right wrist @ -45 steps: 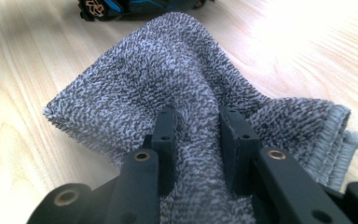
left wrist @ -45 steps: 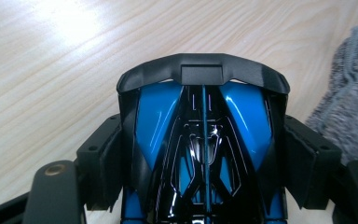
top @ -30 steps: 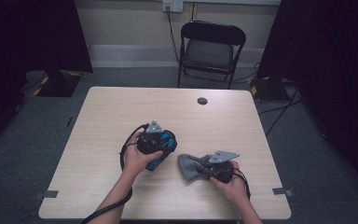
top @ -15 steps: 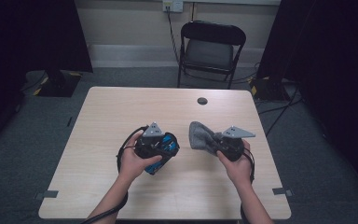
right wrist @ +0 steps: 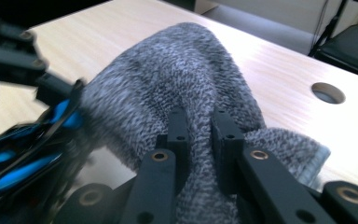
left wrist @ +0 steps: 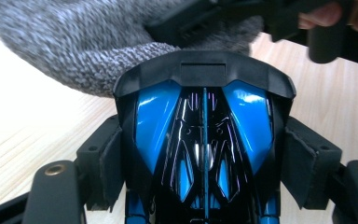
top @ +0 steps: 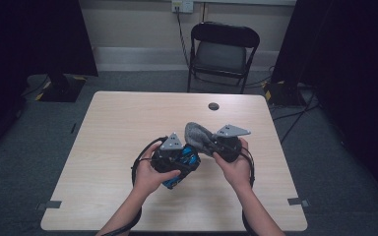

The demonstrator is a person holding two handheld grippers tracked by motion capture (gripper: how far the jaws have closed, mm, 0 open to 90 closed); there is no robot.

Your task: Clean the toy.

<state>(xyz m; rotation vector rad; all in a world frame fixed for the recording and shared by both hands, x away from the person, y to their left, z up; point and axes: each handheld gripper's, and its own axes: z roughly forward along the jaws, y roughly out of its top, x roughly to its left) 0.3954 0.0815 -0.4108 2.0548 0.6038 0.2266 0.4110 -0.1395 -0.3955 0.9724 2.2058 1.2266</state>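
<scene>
Left gripper (top: 177, 160) fingers clamp the blue-black toy car (left wrist: 204, 154); right gripper (top: 215, 142) fingers pinch the grey sock (right wrist: 186, 88), touching the car's front edge, above the desk (top: 128, 123).

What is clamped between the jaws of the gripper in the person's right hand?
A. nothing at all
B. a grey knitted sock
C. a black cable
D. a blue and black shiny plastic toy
B: in the right gripper view the right gripper has its two black jaws pinched on the grey knitted sock, lifted off the light wooden table.

Black folding chair (top: 221, 51) behind wooden table (top: 128, 128)
</scene>
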